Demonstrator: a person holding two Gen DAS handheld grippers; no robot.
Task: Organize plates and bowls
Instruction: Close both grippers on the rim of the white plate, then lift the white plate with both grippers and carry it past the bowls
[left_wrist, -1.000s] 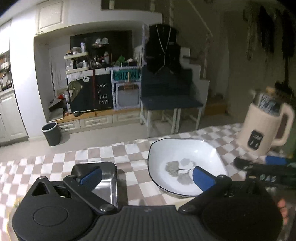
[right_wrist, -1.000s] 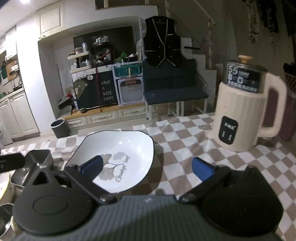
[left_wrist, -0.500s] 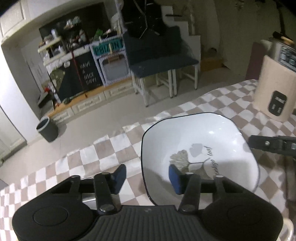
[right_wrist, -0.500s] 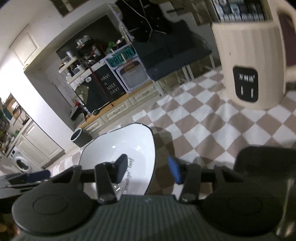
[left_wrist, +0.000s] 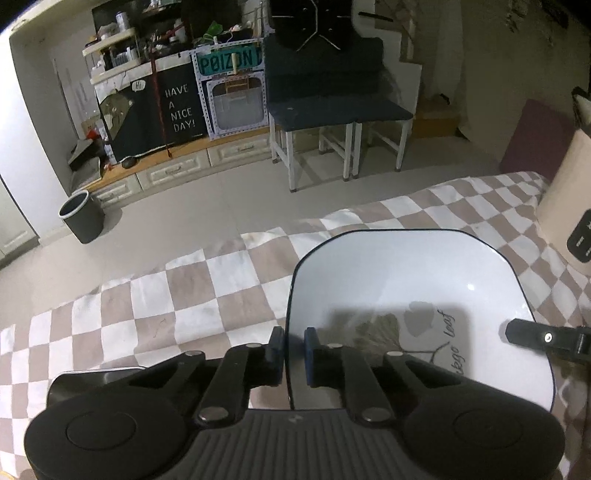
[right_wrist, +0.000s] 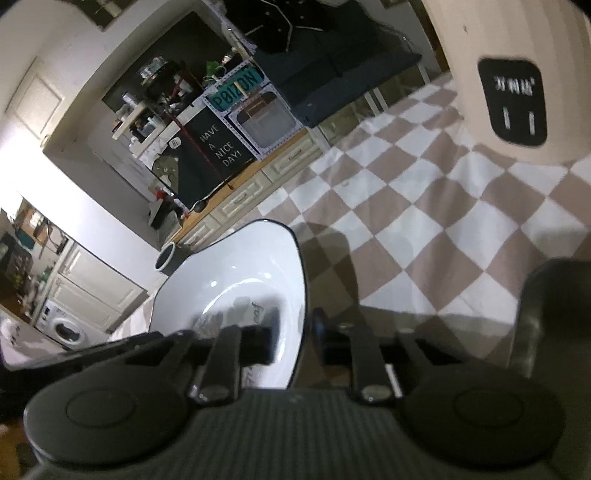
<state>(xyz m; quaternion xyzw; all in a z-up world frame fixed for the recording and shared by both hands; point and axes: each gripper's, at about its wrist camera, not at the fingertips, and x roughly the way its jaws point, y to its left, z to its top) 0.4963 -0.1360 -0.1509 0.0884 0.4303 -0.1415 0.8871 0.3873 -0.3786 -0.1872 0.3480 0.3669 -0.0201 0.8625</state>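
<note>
A white squarish bowl (left_wrist: 402, 280) with a dark rim and a leaf print sits on the checkered tablecloth (left_wrist: 177, 295). My left gripper (left_wrist: 294, 349) is shut on the bowl's left rim, one pad inside and one outside. My right gripper (right_wrist: 295, 338) is shut on the opposite rim of the same bowl (right_wrist: 236, 280), which looks tilted in the right wrist view. The right gripper's finger also shows in the left wrist view (left_wrist: 532, 336) at the bowl's right edge.
A cream electric kettle (right_wrist: 517, 81) stands on the table to the right, also at the right edge of the left wrist view (left_wrist: 569, 218). A steel tray (left_wrist: 99, 373) lies by my left gripper. Beyond the table edge are floor, stools and a bin (left_wrist: 81, 218).
Both grippers went from open to shut, each closing on a rim of the bowl. Both moved in closer to the bowl, and the right view tilted.
</note>
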